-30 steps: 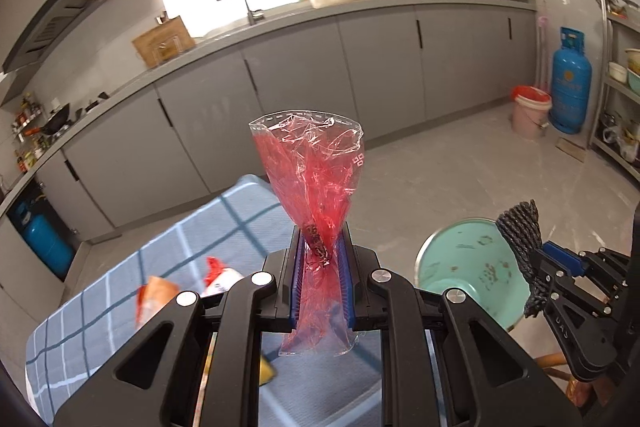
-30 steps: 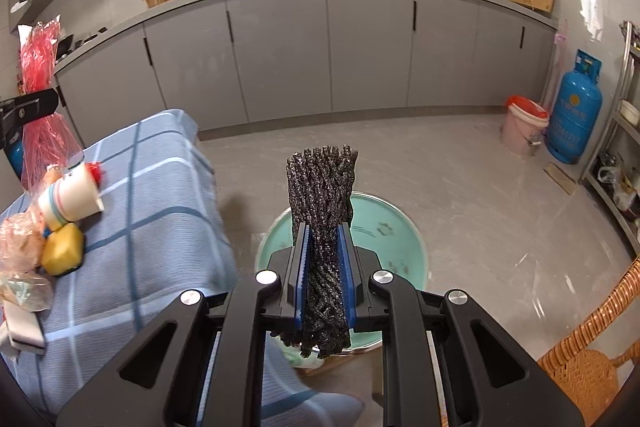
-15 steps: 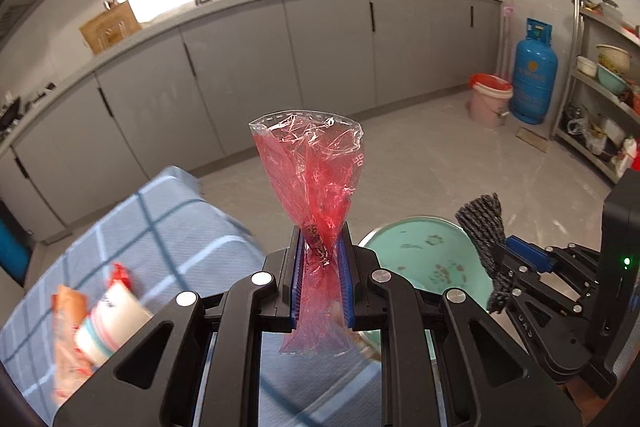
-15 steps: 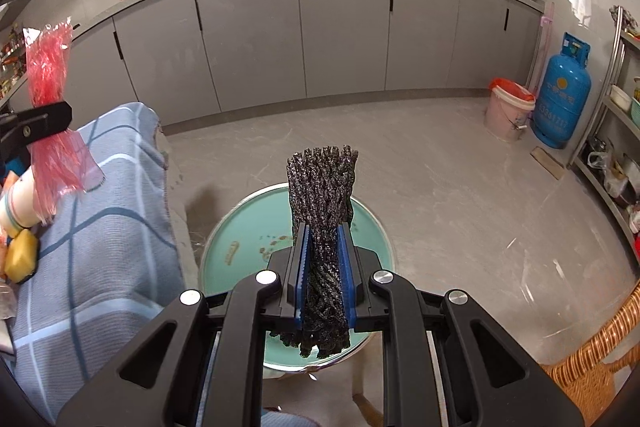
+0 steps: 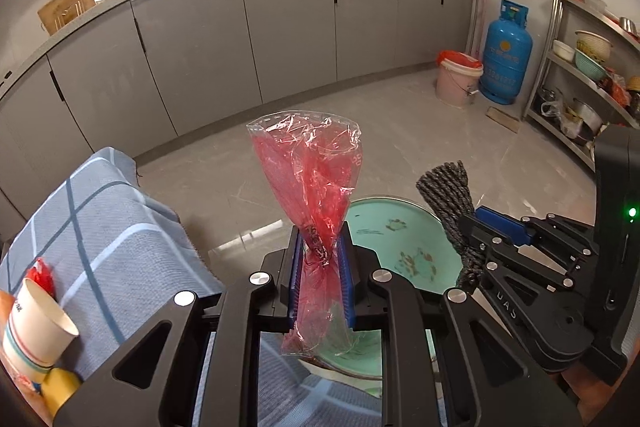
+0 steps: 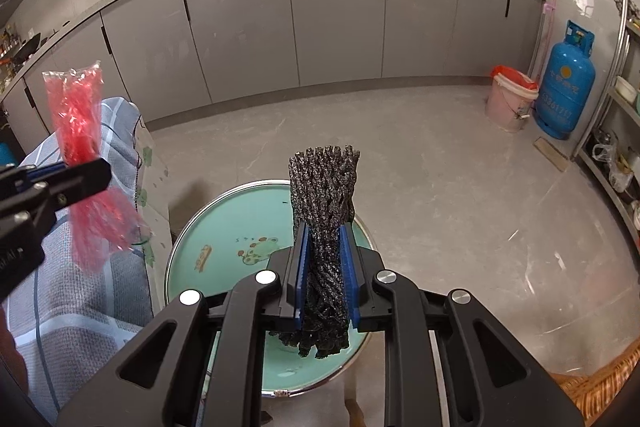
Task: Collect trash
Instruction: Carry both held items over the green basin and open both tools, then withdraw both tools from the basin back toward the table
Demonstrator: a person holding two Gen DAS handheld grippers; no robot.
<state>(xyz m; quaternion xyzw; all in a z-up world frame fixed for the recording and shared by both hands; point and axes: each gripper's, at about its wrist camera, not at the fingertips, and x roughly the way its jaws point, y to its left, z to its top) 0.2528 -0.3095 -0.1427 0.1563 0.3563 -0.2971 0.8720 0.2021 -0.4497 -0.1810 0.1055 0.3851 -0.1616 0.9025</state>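
- The red plastic bag (image 5: 310,187) is thin, crinkled and see-through, with a clear strip along its top edge; it is pinched at its waist and flares out above and below the left gripper (image 5: 319,279).
- The black woven scrap (image 6: 323,227) is a dark, speckled, net-like strip with a frayed comb of ends at its top; it stands upright between the blue pads of the right gripper (image 6: 323,279), and its lower end hangs out behind them.
- Below and just ahead of both grippers lies a round mint-green basin (image 6: 224,227) with small cartoon prints on its bottom; the black scrap hangs over it.
- To the left of the left gripper the desk, under a blue checked cloth (image 5: 112,227), ends in a draped edge just beside the basin; a paper cup (image 5: 34,331) lies near the gripper's left arm.
- Ahead of the grippers the grey floor (image 6: 440,155) is open up to the grey cabinets (image 6: 336,15); well off to the right stand a pink bucket (image 6: 510,97) and a blue gas cylinder (image 6: 566,83).
- The left gripper is closed tight on the red plastic bag.
- The right gripper's jaws are opening slightly, yet its pads press the black woven scrap on both sides.
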